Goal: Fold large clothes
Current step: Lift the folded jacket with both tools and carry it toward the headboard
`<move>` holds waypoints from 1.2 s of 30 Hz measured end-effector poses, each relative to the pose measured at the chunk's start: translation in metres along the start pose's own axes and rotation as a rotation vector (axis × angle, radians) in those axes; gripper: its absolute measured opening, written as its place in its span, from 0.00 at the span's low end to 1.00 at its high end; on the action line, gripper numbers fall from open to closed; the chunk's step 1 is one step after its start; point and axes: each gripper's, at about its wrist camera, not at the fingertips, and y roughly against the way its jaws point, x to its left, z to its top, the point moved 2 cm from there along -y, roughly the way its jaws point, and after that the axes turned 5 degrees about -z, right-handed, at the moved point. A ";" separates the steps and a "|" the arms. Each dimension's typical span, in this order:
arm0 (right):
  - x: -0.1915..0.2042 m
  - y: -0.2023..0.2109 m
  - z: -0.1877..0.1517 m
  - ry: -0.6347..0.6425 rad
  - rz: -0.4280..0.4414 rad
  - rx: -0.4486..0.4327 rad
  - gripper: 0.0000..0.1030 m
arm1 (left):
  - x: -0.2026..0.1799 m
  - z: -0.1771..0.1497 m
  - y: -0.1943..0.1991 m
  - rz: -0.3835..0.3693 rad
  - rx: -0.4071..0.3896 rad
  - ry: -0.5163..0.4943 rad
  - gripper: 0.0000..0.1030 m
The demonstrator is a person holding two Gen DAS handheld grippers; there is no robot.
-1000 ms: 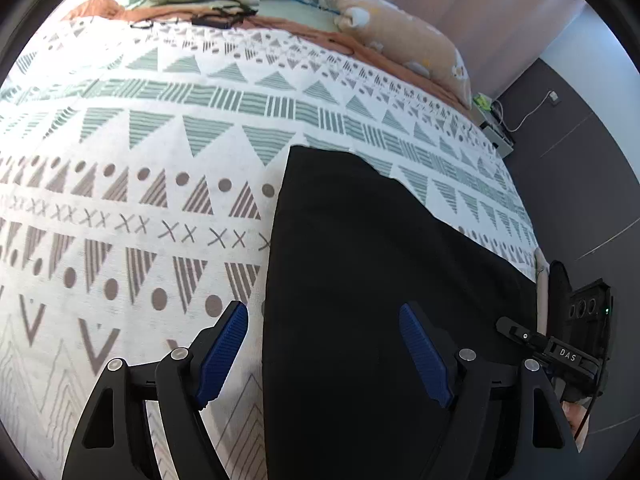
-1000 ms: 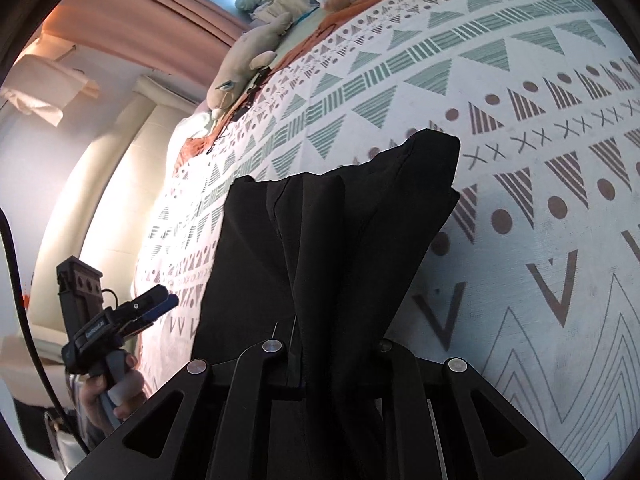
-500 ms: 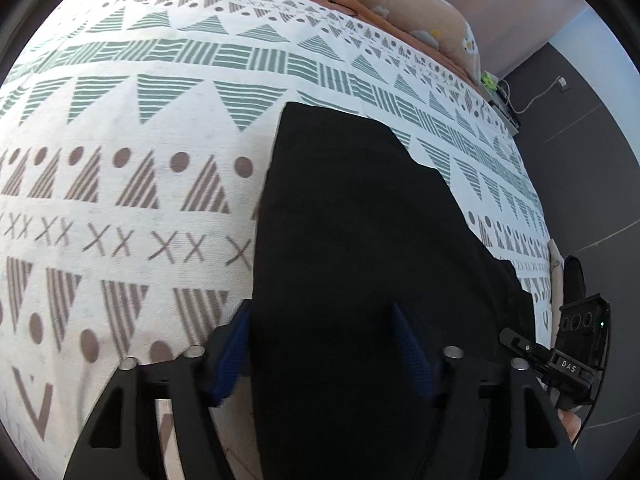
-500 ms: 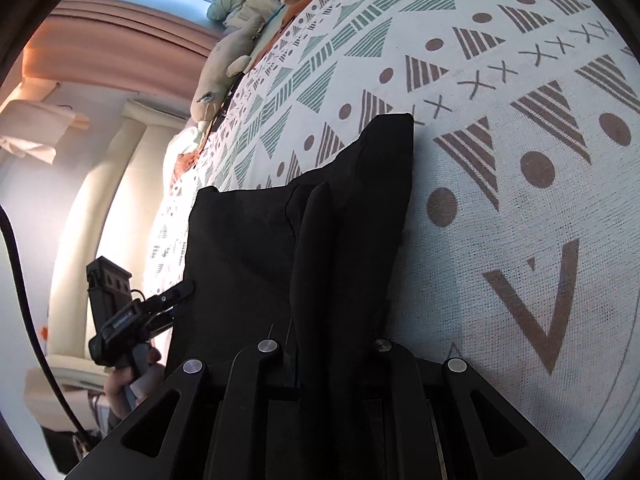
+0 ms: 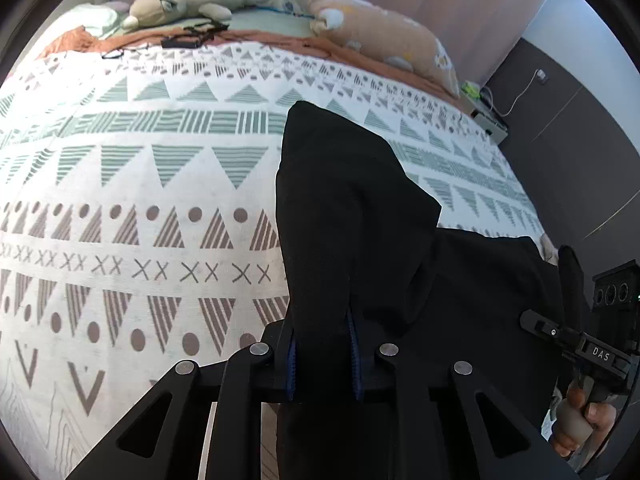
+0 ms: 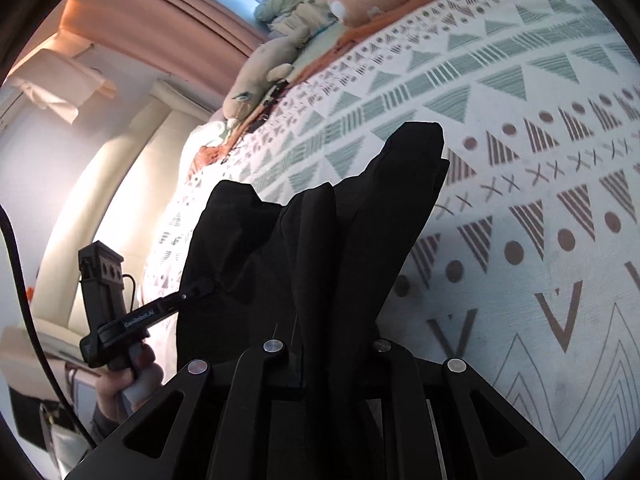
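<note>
Black cloth, a large dark garment (image 5: 360, 240), bunched and lifted off the near part of the patterned bedspread (image 5: 140, 184), far end trailing toward the middle of the bed. Gripped at two near points, most likely so that the edge can be carried over in one piece, not dragged.

Left gripper (image 5: 322, 354): fingers (image 5: 291, 364) narrow and closing, blue pads showing on either side of a pinched fold of the garment, pressing on it. Seen from the other side too, at the lower left of the right wrist view, left gripper (image 6: 200, 286) nosing into the garment's edge, held by a hand (image 6: 132, 380).

Right gripper (image 6: 326, 356): fingers nearly together, clamped on a thick gathered ridge of the cloth (image 6: 360, 240), pleats fanning up and away from the grip. Also visible at the right rim of the left wrist view (image 5: 532, 320).

Held apart, one at each side of the near edge, probably to keep the width spread and the fold straight. Slack hanging in deep creases between the two grips; tension not yet even.

Plush toys (image 5: 192, 0) and a pillow (image 5: 384, 40) well apart at the head of the bed, clear of the folding area. Fold judged at an early stage: edge raised, nothing laid over yet.
</note>
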 end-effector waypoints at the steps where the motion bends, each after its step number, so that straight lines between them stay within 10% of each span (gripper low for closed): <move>1: 0.008 0.006 -0.001 0.010 0.004 -0.008 0.13 | -0.002 0.000 0.009 -0.004 -0.014 0.000 0.20; 19: 0.188 0.087 -0.026 0.250 0.127 -0.129 0.13 | 0.006 -0.007 0.194 -0.040 -0.292 0.028 0.18; 36: 0.365 0.049 -0.075 0.498 0.263 -0.054 0.13 | 0.118 -0.033 0.351 0.044 -0.439 0.128 0.18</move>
